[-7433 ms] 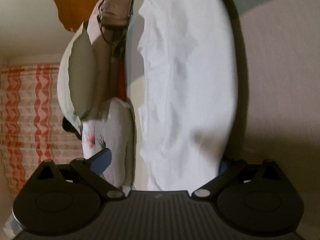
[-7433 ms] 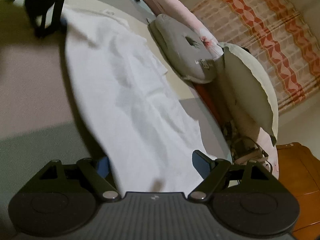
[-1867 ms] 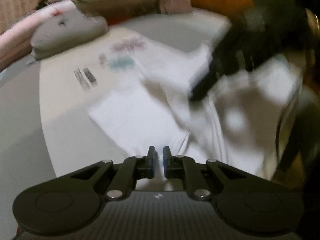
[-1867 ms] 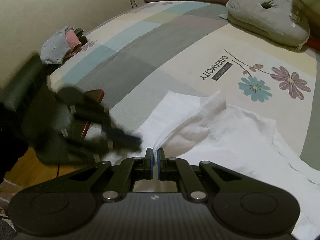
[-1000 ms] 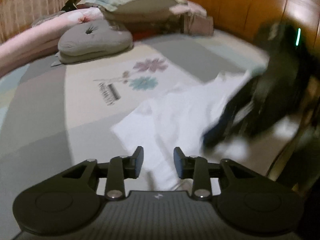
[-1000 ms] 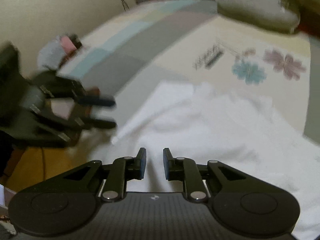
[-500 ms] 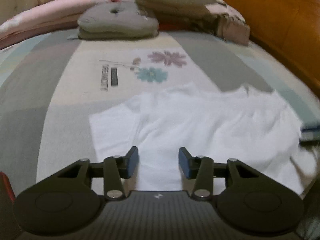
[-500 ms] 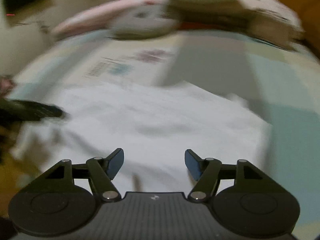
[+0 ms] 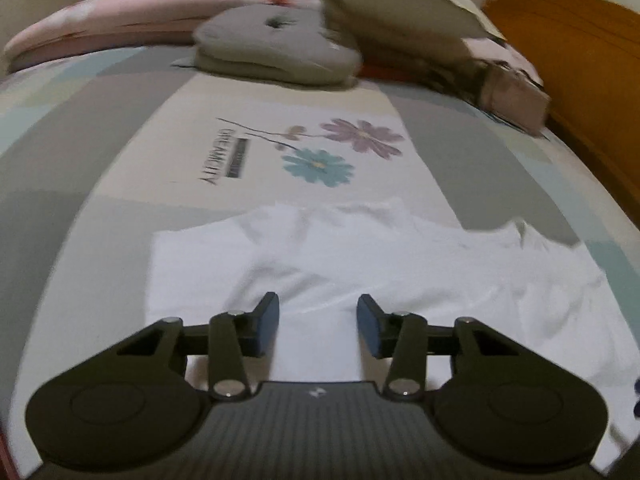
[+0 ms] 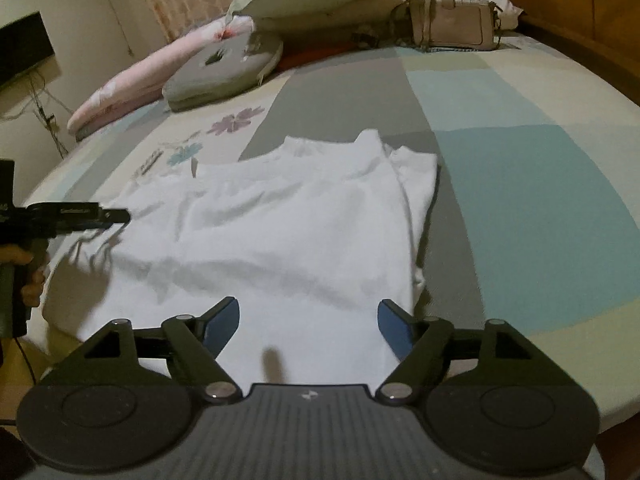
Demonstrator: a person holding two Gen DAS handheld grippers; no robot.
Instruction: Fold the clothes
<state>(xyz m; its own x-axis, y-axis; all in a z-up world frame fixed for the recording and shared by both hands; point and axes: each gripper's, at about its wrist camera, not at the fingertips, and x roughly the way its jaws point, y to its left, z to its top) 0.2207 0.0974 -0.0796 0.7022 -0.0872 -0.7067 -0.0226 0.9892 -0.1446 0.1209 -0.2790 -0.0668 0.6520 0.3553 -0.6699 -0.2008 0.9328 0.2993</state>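
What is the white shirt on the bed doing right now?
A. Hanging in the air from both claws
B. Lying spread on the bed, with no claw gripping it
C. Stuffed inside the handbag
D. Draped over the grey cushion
B. The white shirt lies spread on the bed; the right claw, opening, and the left claw pinch nothing.

left claw (image 9: 318, 322): black, blue pads | right claw (image 10: 308, 326): same, silver screws

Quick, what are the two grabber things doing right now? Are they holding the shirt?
Left gripper: open, holding nothing, just above the white shirt.
Right gripper: jaws opening wide, nothing between them, shirt lying loose on the bed.
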